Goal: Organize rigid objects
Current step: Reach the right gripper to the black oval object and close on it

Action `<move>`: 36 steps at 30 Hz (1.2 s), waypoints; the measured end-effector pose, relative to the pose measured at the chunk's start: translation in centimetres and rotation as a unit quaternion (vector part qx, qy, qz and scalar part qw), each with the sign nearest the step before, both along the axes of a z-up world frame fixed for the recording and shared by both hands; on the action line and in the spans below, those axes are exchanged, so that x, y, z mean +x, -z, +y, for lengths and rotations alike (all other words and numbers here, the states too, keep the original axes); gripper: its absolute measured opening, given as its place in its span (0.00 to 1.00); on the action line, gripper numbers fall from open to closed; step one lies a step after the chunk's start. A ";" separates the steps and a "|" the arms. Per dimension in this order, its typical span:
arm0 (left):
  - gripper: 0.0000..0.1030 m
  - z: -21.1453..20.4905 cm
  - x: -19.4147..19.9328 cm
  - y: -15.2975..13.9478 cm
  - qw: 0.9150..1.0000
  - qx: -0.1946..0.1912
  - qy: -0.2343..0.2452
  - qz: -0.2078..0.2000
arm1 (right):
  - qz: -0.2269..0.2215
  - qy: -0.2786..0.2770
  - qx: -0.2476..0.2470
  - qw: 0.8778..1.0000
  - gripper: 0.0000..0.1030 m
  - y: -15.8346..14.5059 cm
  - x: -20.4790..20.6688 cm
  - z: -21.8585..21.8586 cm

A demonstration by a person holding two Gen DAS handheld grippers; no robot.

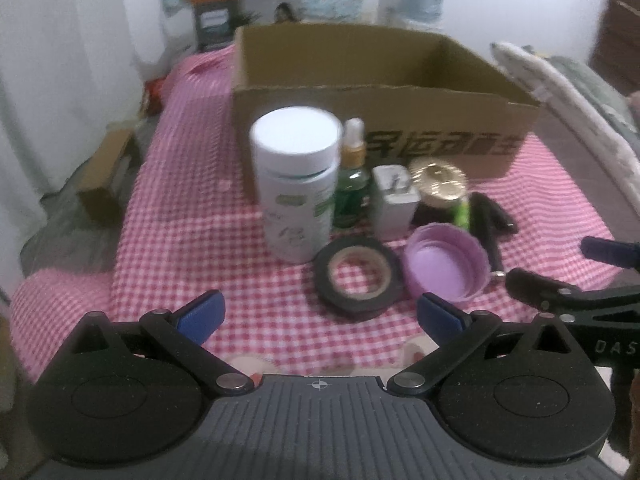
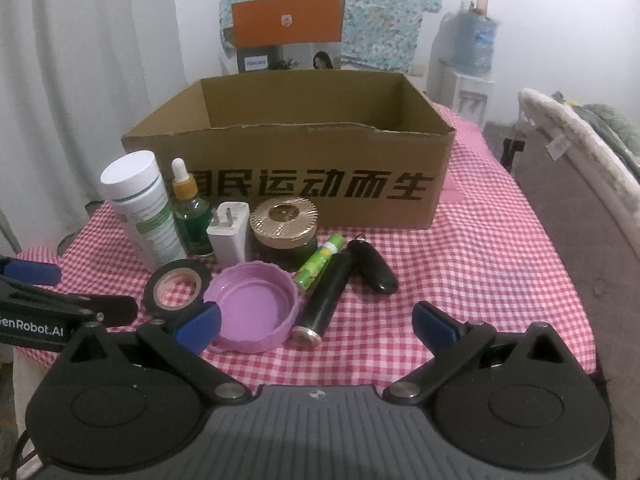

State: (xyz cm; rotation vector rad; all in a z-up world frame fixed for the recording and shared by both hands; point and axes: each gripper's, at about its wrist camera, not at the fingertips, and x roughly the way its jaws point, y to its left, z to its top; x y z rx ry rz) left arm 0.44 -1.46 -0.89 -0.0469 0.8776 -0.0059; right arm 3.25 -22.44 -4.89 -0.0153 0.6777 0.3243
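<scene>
Brown cardboard box point(image 2: 288, 168), printed "民运动而生" in black, stands on the pink gingham cloth point(image 2: 460, 280). Before it cluster a white bottle point(image 2: 138, 208), black tape roll point(image 2: 176, 286) and purple lid point(image 2: 252, 308). Left gripper point(image 1: 320, 314), marked "Robot.AI", and right gripper point(image 2: 316, 322) both gape wide, holding nothing.

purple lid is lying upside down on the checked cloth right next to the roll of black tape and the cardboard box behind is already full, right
Not quite. The purple lid does lie upside down beside the black tape, but the cardboard box looks empty as far as the right wrist view shows.
</scene>
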 end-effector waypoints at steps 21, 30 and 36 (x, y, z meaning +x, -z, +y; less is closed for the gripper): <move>0.85 -11.4 6.1 0.2 0.961 0.022 0.272 -0.048 | 0.034 -0.046 0.066 0.996 0.91 0.2 8.1 -8.1; 0.55 -13.9 8.7 2.1 0.958 0.014 0.287 0.013 | 0.106 -0.115 0.093 0.983 0.67 2.9 12.6 -7.9; 0.52 -14.7 9.6 2.3 0.960 0.028 0.278 0.013 | 0.121 -0.141 0.111 0.976 0.61 3.6 14.6 -8.2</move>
